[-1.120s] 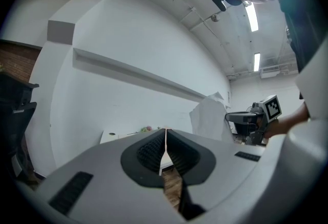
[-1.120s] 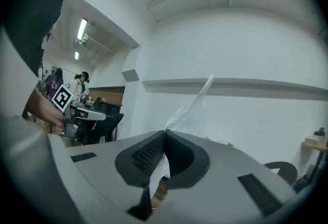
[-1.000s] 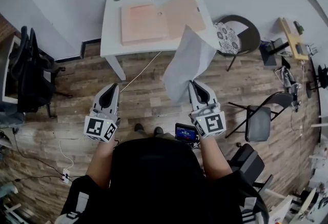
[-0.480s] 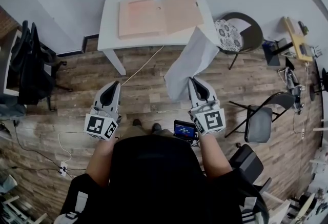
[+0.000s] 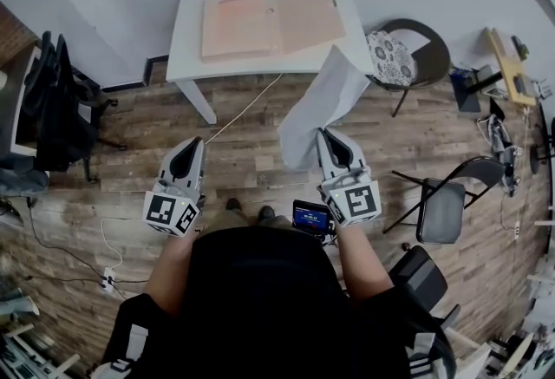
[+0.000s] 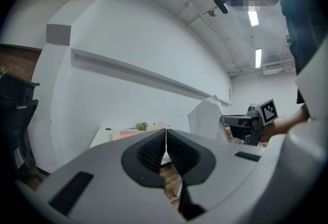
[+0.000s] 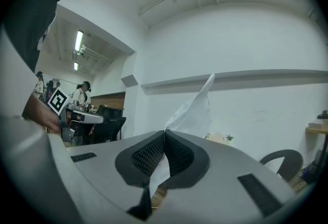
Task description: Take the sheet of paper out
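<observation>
Paper sheet is already sitting clear of the white tabletop, out over the wooden floor just right of centre in the head view, and it is rising from the right gripper toward the tabletop's near right corner. In the right gripper view the jaws are pressing together on the sheet's lower edge, with a strip of it poking out below them and the rest fanning up and away. The left gripper is idling at lower left, its jaws closed flat against each other with nothing between them. The pink boards are lying on the tabletop at the upper middle, apart from the sheet. From where I am standing, the pull looks nearly done, so the job now is carrying it tidily. The right jaws are gripping only a narrow margin, so a quick swing could let the sheet flap, crease or slip. I would be moving it slowly, holding the pinch firm, and keeping the loose top corner away from the tabletop edge and the chair beside it.
</observation>
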### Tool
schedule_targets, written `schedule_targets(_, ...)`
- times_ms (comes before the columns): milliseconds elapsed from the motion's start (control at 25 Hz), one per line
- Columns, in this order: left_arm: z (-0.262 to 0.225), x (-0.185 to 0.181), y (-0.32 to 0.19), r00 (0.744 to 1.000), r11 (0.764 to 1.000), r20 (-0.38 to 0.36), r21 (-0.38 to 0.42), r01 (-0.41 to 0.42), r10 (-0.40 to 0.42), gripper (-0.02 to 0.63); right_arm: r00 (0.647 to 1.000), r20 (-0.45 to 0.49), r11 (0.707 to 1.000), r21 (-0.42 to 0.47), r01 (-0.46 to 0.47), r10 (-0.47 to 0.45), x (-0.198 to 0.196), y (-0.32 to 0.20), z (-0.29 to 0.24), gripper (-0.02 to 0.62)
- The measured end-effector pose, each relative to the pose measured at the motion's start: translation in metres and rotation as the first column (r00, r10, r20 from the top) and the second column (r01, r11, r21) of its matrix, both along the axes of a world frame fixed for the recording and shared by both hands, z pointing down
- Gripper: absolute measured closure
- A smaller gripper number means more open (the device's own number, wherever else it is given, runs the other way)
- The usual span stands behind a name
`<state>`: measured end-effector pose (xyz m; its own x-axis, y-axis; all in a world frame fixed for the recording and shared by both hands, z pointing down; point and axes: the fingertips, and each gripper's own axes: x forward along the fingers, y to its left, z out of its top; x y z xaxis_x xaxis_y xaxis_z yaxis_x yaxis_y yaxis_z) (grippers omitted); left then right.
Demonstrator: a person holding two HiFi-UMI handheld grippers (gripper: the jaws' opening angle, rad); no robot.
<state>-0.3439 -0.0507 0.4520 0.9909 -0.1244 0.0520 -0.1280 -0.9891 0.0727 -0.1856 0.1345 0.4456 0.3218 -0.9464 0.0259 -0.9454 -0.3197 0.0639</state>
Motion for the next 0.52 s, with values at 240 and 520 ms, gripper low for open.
schedule_targets(240,0.000,0.003,0.006,1.000,1.000,0.004,0.005,-0.003,0.003,0.603,1.000,0.013,1.000,0.010,0.008,-0.008,0.003,0.004,0.003,0.584)
schedule_targets(520,-0.002,0.013,0.012,1.000,1.000,0.002,-0.010,-0.010,0.010,0.603,1.000,0.025,1.000,0.021,0.009,-0.009,0.012,0.010,0.004,0.584)
